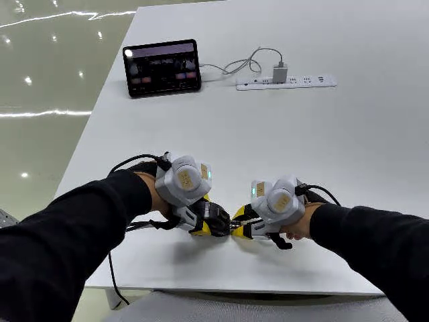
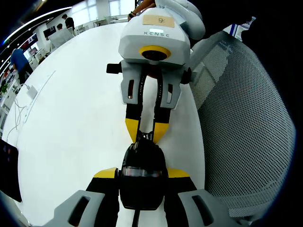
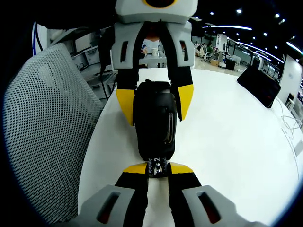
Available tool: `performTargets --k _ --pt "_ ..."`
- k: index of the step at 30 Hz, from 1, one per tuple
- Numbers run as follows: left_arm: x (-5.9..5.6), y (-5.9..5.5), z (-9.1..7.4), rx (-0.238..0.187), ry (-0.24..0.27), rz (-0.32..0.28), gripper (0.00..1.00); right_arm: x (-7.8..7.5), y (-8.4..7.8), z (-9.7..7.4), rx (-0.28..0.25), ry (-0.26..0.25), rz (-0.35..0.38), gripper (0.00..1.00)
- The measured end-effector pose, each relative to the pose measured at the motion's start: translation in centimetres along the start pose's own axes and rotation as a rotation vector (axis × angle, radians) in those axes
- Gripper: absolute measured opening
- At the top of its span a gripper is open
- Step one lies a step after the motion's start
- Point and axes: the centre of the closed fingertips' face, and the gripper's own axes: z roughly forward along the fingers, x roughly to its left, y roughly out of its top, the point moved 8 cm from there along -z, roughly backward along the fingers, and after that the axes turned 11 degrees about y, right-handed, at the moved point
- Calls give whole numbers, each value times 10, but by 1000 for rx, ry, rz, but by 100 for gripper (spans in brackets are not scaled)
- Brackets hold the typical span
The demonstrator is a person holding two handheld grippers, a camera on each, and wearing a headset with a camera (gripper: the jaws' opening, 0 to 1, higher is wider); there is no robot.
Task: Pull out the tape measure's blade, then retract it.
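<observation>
The left gripper (image 1: 210, 223) is squeezing its fingers shut around the fat black plastic tape measure (image 3: 154, 113), close to the front edge of the big white worktop (image 1: 301, 141). The right gripper (image 3: 158, 169) is pinching shut on the little bit of blade (image 3: 157, 164) poking out, so the pulling looks like it is just starting. Next, I think the grippers need moving straight apart while both are holding tight.

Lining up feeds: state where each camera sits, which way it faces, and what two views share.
Head view: on the headset, looking down at the table; both sleeves and claws show.
Left gripper view: on the left claw, looking over the tape measure at the right claw.
Right gripper view: on the right claw, facing the left one; its jaws pinch the blade.
Shared: both gripper views show the tape measure and mesh chair.
</observation>
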Motion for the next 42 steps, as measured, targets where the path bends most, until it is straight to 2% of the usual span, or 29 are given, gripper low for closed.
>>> performTargets --k 5,10,13,28,42 --pt "0 -1 -1 -4 1 0 32 -1 0 -2 4 5 20 9" --pt "0 -1 -1 -7 4 -2 32 1 -1 -4 6 4 9 9" --pt "0 -1 -1 -12 5 -4 32 2 -3 -7 -4 2 43 9" --pt "1 -2 -1 -34 15 -36 32 2 -12 -16 9 -10 31 10" --pt "0 -2 -1 -39 18 -31 32 5 -18 -23 15 -13 35 10"
